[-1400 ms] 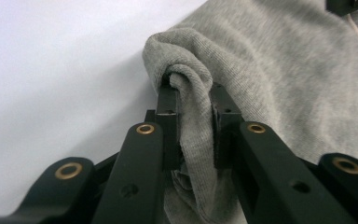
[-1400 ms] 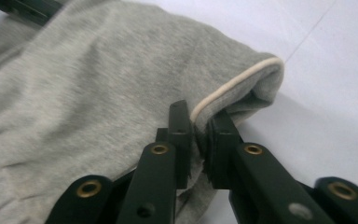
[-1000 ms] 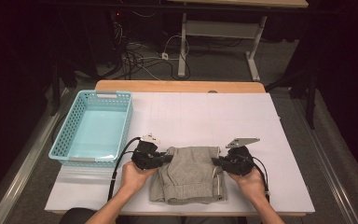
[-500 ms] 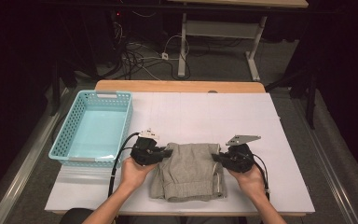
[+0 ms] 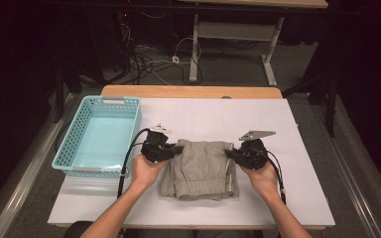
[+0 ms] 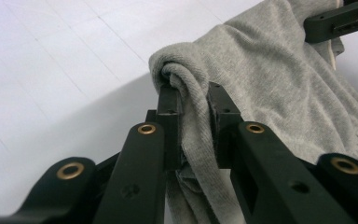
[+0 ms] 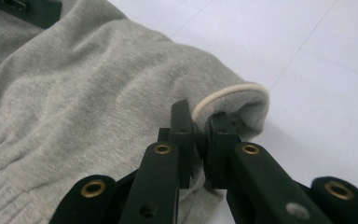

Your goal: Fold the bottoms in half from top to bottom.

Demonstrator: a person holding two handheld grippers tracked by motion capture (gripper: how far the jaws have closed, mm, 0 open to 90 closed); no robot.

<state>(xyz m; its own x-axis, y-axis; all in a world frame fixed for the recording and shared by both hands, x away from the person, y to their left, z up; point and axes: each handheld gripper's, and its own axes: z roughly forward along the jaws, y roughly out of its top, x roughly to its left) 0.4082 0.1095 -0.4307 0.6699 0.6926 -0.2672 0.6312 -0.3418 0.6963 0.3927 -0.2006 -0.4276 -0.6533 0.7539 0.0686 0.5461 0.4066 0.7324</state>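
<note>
A grey knit garment [image 5: 201, 168] lies folded on the white table [image 5: 297, 188], near the front middle. My left gripper [image 5: 178, 149] pinches its left upper corner. In the left gripper view the cloth [image 6: 261, 79] is bunched between the black pads [image 6: 170, 112]. My right gripper [image 5: 229, 154] pinches the right upper corner. In the right gripper view the grey cloth [image 7: 98, 88], with a pale trimmed edge [image 7: 228, 93], is clamped between its jaws. Both held corners are lifted slightly off the table. The far gripper's jaw tip [image 6: 335, 21] shows at the top right of the left gripper view.
A light blue plastic basket [image 5: 99, 136] with nothing in it stands at the table's left side. A wooden strip [image 5: 191, 91] runs along the far edge. Beyond it are cables and desk legs on the floor. Bare white table lies behind and to the right of the garment.
Both grippers have moved away from me and slightly up, carrying the garment's upper corners with them. The cloth has shifted a little toward the table's middle.
</note>
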